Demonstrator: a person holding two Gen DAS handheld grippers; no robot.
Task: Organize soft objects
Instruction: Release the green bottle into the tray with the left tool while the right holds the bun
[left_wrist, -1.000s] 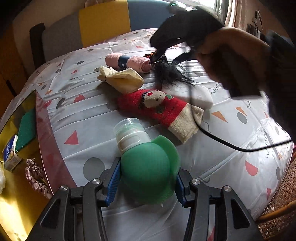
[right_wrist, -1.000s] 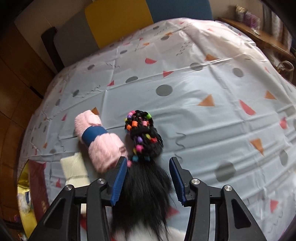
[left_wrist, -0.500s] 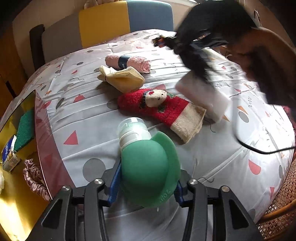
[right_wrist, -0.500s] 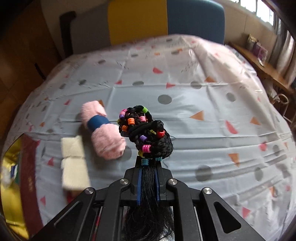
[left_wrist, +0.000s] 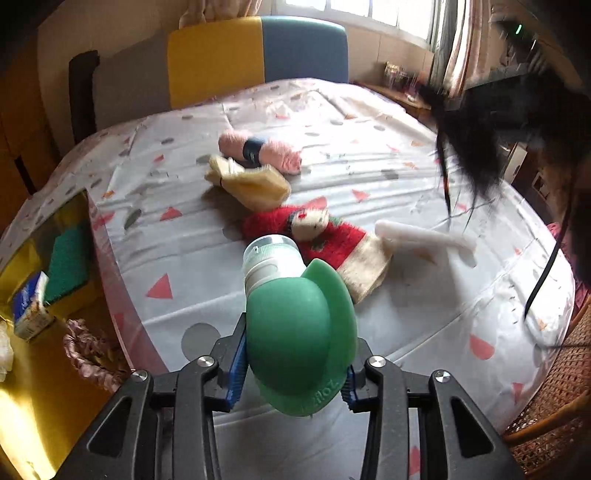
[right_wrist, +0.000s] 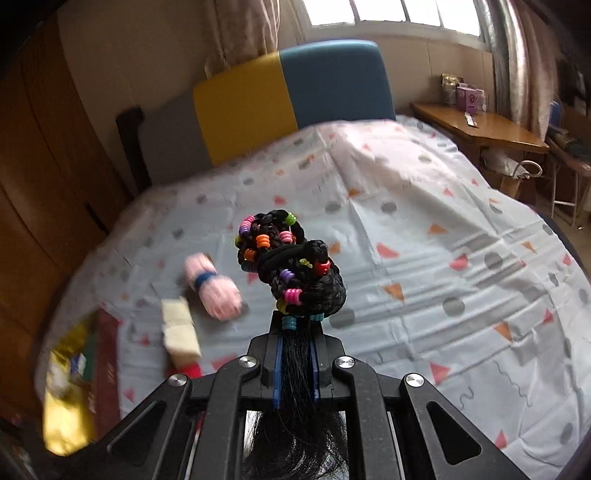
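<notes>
The black braided hairpiece, a knot of plaits strung with glossy bright plastic beads and trailing a loose tail of fine straight strands, hangs in the air above the round table, pinched at its neck by the right gripper, whose blue-padded jaws are pressed together on the strands. In the left wrist view the same hairpiece shows as a blurred dark wisp high beyond the table's right side.

The left gripper clamps the smooth green silicone squeeze bottle, rounded and matte with a ribbed translucent white screw cap, above the table's near edge; its jaws have just been closing further, the pads pressing the bottle's soft flanks.

Just beyond the bottle's cap lies the fuzzy red Christmas sock with a cream ribbed cuff and a small plush face. Touching the cuff, to its right, is a flat white foam-like slab. Behind the sock sits a folded pale yellow cloth, and just past that a fluffy pink rolled towel cinched by a dark blue band.

All rest on the glossy white plastic tablecloth, creased and printed with grey dots and coral triangles. To the bottle's left, off the table's edge, are a green scouring pad and a crinkled pink satin scrunchie. A padded chair back in yellow and blue stands behind the table.
</notes>
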